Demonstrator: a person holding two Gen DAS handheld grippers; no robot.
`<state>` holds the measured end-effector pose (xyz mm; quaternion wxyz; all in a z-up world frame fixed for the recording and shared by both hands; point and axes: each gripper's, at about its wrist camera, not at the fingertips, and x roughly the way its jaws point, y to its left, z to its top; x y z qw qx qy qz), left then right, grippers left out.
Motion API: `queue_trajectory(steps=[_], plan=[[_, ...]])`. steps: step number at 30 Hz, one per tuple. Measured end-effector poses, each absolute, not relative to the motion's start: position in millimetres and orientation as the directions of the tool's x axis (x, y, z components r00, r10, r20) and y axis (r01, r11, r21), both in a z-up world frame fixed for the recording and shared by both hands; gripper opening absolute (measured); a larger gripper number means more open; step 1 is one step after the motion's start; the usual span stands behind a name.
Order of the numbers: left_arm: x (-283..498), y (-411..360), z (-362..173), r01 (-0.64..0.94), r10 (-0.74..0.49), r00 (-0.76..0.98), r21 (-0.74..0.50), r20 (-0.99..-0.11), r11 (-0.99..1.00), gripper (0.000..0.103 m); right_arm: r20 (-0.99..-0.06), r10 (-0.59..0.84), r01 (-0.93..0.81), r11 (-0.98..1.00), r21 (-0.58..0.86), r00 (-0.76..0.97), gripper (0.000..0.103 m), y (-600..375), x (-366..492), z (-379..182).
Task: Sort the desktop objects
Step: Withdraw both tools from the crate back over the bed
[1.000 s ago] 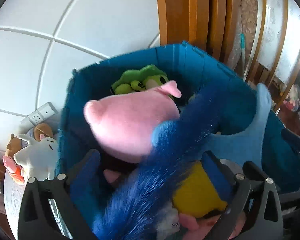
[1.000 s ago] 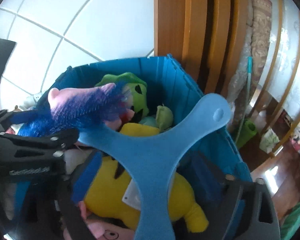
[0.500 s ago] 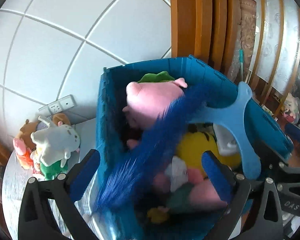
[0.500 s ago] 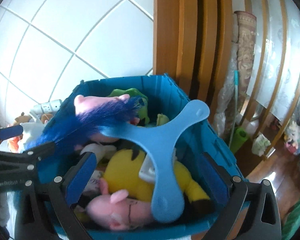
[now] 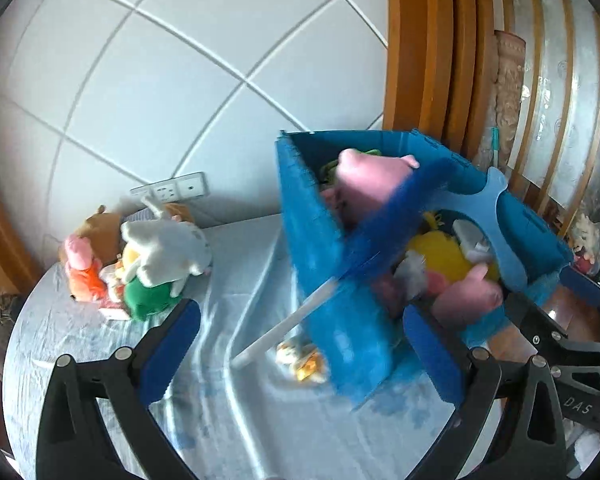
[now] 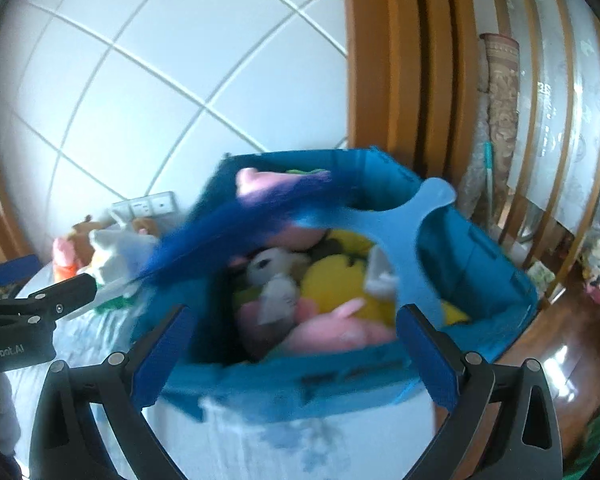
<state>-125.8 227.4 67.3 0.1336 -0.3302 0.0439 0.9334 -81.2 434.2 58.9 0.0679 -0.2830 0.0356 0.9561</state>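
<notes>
We log the counter (image 5: pixel 236 420) first: a pale blue-white cloth covers it, and it stands against a white tiled wall (image 5: pixel 148 80) with a socket strip (image 5: pixel 172 190) at its base

Blue storage bin (image 5: pixel 332 288) sits on the counter toward the right, open at the top and packed with plush toys. From the right wrist view its near wall (image 6: pixel 300 376) lies between our two right fingers

Inside the bin we note a pink plush (image 5: pixel 374 180) high at the back, a yellow plush (image 6: pixel 340 276) near the middle, and a second pink plush (image 6: pixel 340 332) against the near wall

A blue feather duster (image 5: pixel 384 232) lies slantwise across the bin's left rim, feathered end over the toys, white handle (image 5: pixel 280 330) sticking out and down toward the cloth; it is motion-blurred

A light blue three-armed boomerang (image 6: pixel 400 232) rests on top of the toys, one arm reaching past the far right rim

A separate heap of plush toys (image 5: pixel 148 256) stands on the counter well left of the bin, near the sockets. A small yellow-white toy (image 5: pixel 300 358) lies on the cloth just beside the bin's left wall

Left gripper (image 5: pixel 300 356): jaws spread wide, nothing between them. Right gripper (image 6: pixel 296 354): jaws spread wide likewise, gripping nothing
</notes>
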Motion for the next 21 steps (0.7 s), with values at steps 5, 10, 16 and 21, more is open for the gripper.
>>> queue_trajectory(steps=[5, 10, 16, 21], plan=[[-98.1, 162.7, 48.0, -0.268, 0.209, -0.731, -0.009, -0.649, -0.963, 0.103, -0.538, 0.102, -0.15, -0.988, 0.046, -0.837, 0.103, 371.4, -53.7, 51.2], [-72.1, 106.9, 31.6, -0.249, 0.2, -0.713, -0.023, -0.672, -0.968, 0.103, -0.549, 0.103, -0.157, -0.986, 0.052, -0.83, 0.103, 309.8, -21.3, 35.7], [-41.0, 61.3, 27.2, -0.207, 0.169, -0.733, -0.021, -0.658, -0.978, 0.103, -0.556, 0.072, -0.125, -0.991, 0.057, -0.828, 0.103, 260.6, 11.8, 28.3], [-22.9, 44.3, 27.3, -0.174, 0.152, -0.743, -0.03, -0.651, -0.984, 0.103, -0.544, 0.047, -0.08, -0.996, 0.037, -0.838, 0.103, 237.6, 27.6, 28.4]])
